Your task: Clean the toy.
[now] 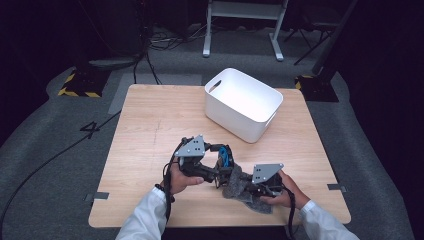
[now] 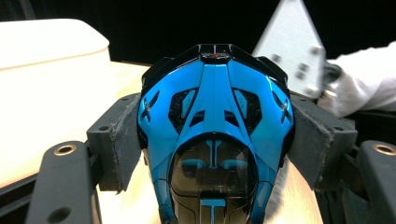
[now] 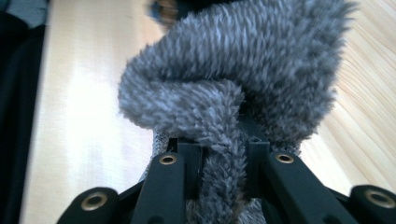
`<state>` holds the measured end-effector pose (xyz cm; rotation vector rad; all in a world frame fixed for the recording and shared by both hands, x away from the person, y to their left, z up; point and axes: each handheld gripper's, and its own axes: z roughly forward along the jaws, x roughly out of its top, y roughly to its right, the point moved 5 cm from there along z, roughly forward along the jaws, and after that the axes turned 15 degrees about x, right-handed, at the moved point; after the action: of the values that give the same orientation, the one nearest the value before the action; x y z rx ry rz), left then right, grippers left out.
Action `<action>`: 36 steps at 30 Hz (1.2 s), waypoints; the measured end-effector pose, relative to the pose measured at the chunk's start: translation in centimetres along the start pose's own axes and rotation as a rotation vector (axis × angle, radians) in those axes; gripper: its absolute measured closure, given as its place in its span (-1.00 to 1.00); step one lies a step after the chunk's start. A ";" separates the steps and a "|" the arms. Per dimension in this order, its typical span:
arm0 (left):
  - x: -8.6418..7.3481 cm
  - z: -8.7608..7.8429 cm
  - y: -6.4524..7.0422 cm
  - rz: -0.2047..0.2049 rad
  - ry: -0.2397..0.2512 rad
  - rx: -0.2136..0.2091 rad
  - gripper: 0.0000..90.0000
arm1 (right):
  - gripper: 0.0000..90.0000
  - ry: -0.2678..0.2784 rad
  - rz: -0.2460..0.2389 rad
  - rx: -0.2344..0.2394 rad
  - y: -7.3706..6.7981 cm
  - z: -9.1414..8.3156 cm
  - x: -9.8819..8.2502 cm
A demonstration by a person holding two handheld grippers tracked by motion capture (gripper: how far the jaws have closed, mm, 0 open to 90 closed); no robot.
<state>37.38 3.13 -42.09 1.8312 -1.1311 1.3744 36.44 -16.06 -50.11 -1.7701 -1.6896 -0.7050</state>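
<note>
Left gripper (image 1: 220,170) clamps a blue toy (image 2: 215,140) (a car, probably), right gripper (image 3: 224,163) pinches grey fuzzy cloth (image 3: 243,79).

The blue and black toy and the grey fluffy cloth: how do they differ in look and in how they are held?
The blue and black toy is hard and glossy; the grey fluffy cloth is soft and shaggy. The toy sits whole between the left claw's pads, while only a fold of the cloth is pinched by the right claw, the rest bunching beyond it. Both are gripped above the wooden table.
</note>
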 end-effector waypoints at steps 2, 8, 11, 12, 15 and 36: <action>-0.2 0.0 0.1 0.011 -0.024 0.006 -0.42 | 0.69 0.006 0.029 -0.023 0.6 -0.5 -0.4; -1.4 -0.4 -0.6 0.036 -0.118 0.083 -0.42 | 0.69 0.002 0.090 -0.072 1.9 -2.7 -2.5; -1.9 -0.3 -0.9 0.049 -0.159 0.108 -0.42 | 0.69 0.012 0.116 -0.094 2.4 -3.8 -3.4; -2.0 -0.3 -0.9 0.044 -0.163 0.108 -0.42 | 0.69 0.014 0.125 -0.100 2.5 -4.1 -3.7; -2.1 0.0 -1.0 0.044 -0.176 0.106 -0.42 | 0.69 0.013 0.135 -0.105 2.5 -4.6 -4.2; -2.3 4.7 1.7 0.123 -0.288 0.002 -0.42 | 0.66 0.048 0.238 -0.264 6.3 -6.5 -6.1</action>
<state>37.80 -0.95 -45.77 2.0369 -1.4076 1.2022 42.48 -25.14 -50.36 -2.0752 -1.3734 -0.8851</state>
